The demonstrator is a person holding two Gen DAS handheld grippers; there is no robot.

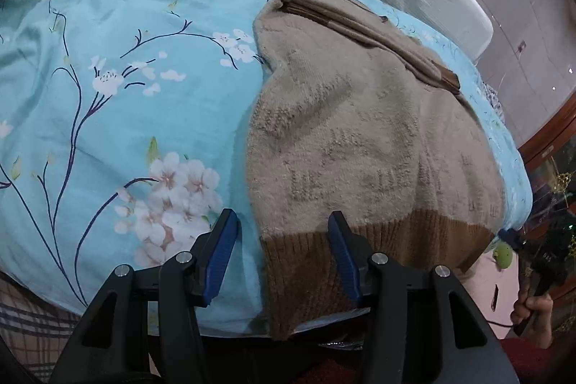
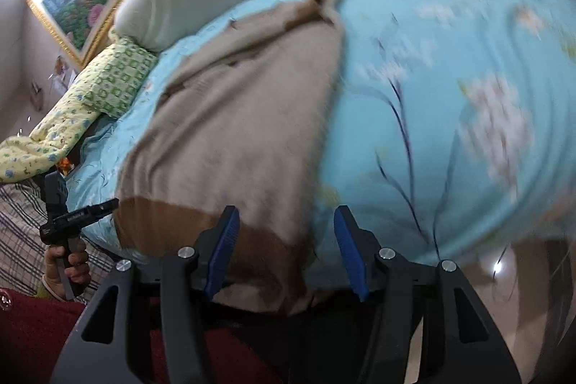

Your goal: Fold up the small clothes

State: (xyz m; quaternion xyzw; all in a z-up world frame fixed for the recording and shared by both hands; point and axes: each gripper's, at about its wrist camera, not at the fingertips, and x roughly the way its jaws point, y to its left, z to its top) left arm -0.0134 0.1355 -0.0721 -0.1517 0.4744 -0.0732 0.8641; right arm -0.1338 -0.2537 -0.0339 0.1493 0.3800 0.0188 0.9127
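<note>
Both jaws: spread wide, gripping nothing.
Sweater [image 1: 360,139]: long axis runs straight ahead; hem [image 1: 378,251] nearest left gripper [image 1: 280,254], right gripper [image 2: 284,251].

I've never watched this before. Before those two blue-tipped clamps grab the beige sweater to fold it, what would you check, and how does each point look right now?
1. Left gripper open: ok, its jaws stand apart.
2. Right gripper open: ok, its jaws stand apart too.
3. Nothing pinched yet: ok, both sets of jaws are empty.
4. Grippers lined up with the sweater: ok, each straddles a side edge of the brown hem at the near edge of the bed.
5. Sweater lying flat on the blue floral bedspread: not ok, the far end is bunched and folded over.
6. Right view sharp enough to aim: not ok, it is blurred.
</note>
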